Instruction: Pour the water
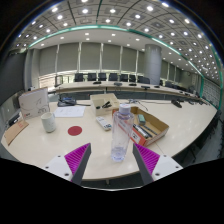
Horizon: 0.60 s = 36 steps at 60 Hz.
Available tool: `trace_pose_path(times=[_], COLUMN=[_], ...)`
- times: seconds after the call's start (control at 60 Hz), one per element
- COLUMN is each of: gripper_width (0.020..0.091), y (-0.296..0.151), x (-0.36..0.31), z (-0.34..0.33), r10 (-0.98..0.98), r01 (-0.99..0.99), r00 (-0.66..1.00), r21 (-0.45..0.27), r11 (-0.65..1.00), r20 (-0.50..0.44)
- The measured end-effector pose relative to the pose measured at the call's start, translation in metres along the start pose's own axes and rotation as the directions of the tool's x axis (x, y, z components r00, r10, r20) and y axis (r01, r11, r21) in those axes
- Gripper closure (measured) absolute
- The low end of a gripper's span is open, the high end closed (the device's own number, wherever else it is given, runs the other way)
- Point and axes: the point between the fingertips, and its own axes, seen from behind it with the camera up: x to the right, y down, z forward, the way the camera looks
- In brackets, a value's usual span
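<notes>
The gripper [113, 160] sat wide, its magenta pads [77, 157] apart, and the clear water bottle [121, 133] stood upright on the pale table [185, 128] between the fingers — a gap either side, it seemed — with a white cup [48, 122] off to the left, well apart.

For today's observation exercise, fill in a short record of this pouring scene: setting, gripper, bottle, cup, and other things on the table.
setting: large office room, ceiling lights on
gripper: open, a pink pad on each finger
bottle: clear plastic, upright on the table, between the fingers with a gap at each side
cup: pale, upright, beyond the fingers and off to one side of the bottle
other things: cardboard box beside the bottle; red disc near the cup
</notes>
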Motion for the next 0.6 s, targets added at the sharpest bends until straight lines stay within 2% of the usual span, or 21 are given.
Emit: trace_pose_path(times=[0.217,0.317,0.35,0.45,0.6], gripper_width=[0.0245,0.0281,0.0333,0.0567,0.0678], y=[-0.002,0.002,0.003,0.002,-0.002], x=[0.027,0.027,0.025,0.028,0.026], z=[0.085,0.116,0.122,0.137,0.143], r10=[0.019,0.015,0.01,0.005,-0.006], r01=[-0.02,-0.017,-0.013,-0.007,0.002], r00=[0.999,0.999,0.998,0.999,0.999], r21=[0.04,0.051,0.054,0.086,0.1], r11=[0.999,0.999,0.998,0.996,0.995], r20=[0.038,0.051,0.055,0.033,0.039])
